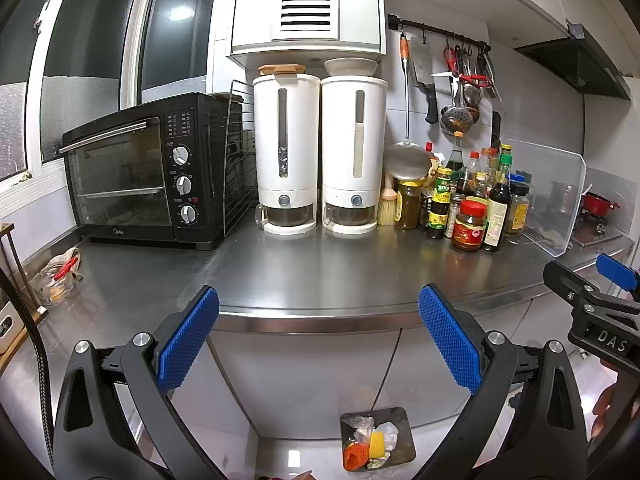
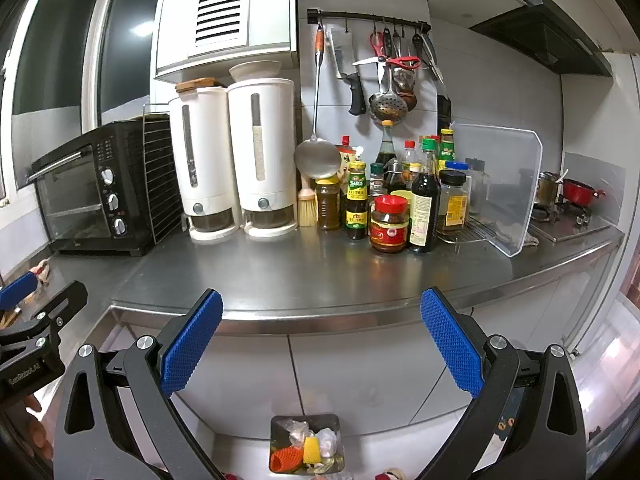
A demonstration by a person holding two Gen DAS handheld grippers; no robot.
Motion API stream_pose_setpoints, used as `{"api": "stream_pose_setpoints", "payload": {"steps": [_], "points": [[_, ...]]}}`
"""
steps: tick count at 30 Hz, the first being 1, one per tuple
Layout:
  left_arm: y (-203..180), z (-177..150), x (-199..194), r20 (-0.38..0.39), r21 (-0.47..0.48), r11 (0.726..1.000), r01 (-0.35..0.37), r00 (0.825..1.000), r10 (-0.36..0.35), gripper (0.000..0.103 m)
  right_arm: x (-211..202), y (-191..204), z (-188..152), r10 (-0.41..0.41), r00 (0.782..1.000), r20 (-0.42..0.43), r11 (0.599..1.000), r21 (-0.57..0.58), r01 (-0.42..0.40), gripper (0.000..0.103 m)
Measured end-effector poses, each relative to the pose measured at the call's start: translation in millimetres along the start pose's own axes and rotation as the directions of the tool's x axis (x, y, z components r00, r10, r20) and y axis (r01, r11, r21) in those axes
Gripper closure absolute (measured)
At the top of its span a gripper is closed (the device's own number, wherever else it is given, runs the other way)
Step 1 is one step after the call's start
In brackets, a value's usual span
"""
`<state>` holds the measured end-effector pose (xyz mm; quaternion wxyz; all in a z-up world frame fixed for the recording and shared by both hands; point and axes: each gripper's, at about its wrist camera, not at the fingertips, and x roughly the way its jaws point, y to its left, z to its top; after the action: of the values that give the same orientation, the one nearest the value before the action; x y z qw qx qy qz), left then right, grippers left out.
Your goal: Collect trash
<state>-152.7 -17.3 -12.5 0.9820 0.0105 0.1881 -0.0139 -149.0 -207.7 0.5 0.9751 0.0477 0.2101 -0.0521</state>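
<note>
Kitchen, steel surface (image 1: 312, 280) along the wall: oven (image 1: 148, 172) at left, two white dispensers (image 1: 320, 152), a cluster of bottles (image 1: 472, 200), clear splash guard (image 1: 552, 196) in front of the stove.

Progress: middle of the surface is bare, no loose trash showing there. Bin (image 2: 306, 446) on the floor below the edge already holds scraps: orange and yellow foam nets, crumpled clear plastic. Judging by that, most of the job looks done.

Possibly left: clear bag (image 1: 56, 276) with something red inside, far left on the surface past the oven (trash or not, can't say for sure). It only peeks in at the left edge of the right view.

Left hand-held gripper (image 1: 318, 340): jaws spread wide, nothing between the pads. Right hand-held gripper (image 2: 322, 342): same, wide apart and empty. Both hang off the front edge of the surface, side by side, facing the wall.

Bin sits low and centre in both views, under and between each pair of fingers, well below them. The bag is well left of the left hand-held gripper and further still from the right, so left is the natural one to go for it.
</note>
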Motion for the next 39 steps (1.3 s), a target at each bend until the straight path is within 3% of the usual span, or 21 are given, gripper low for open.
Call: {"api": "stream_pose_setpoints", "payload": {"steps": [39], "points": [[8.3, 7.6, 7.9, 0.008, 0.011, 1.000, 0.011, 1.000, -0.011, 0.008, 5.2, 6.1, 1.6, -0.006, 1.000, -0.006, 1.000, 0.004, 0.006, 0.003]]}}
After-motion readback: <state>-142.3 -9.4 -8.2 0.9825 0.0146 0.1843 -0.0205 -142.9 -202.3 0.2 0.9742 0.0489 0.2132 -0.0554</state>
